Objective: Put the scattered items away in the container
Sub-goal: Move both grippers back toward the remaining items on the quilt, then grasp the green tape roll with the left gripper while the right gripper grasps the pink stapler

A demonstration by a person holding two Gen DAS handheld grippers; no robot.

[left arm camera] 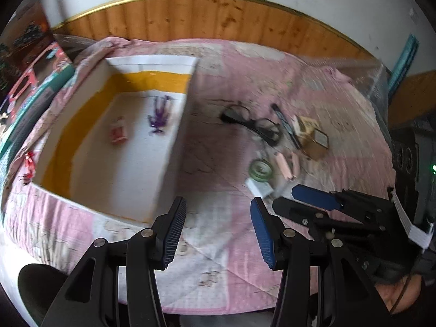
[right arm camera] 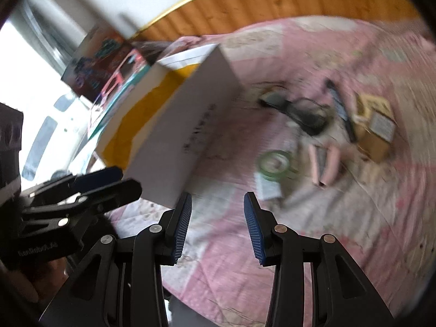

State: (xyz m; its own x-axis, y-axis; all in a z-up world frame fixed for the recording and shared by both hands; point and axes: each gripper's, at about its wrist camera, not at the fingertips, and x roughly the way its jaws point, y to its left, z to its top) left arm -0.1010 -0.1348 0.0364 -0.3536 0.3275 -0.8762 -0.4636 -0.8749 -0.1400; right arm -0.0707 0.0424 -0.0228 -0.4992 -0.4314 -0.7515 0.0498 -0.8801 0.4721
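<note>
The white box (left arm camera: 114, 147) sits on the pink bedspread (left arm camera: 218, 231) at ten o'clock, two small toys inside. Glasses (left arm camera: 253, 122), tape roll (left arm camera: 261, 169) and small clutter lie at one o'clock. Both tools, left (left arm camera: 218, 234) and right (right arm camera: 217, 227), gape empty; next likely reaching for the tape.

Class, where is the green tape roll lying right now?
In the left wrist view the green tape roll lies on the pink bedspread, right of the white box, below the black glasses and beside the pink tubes.
</note>
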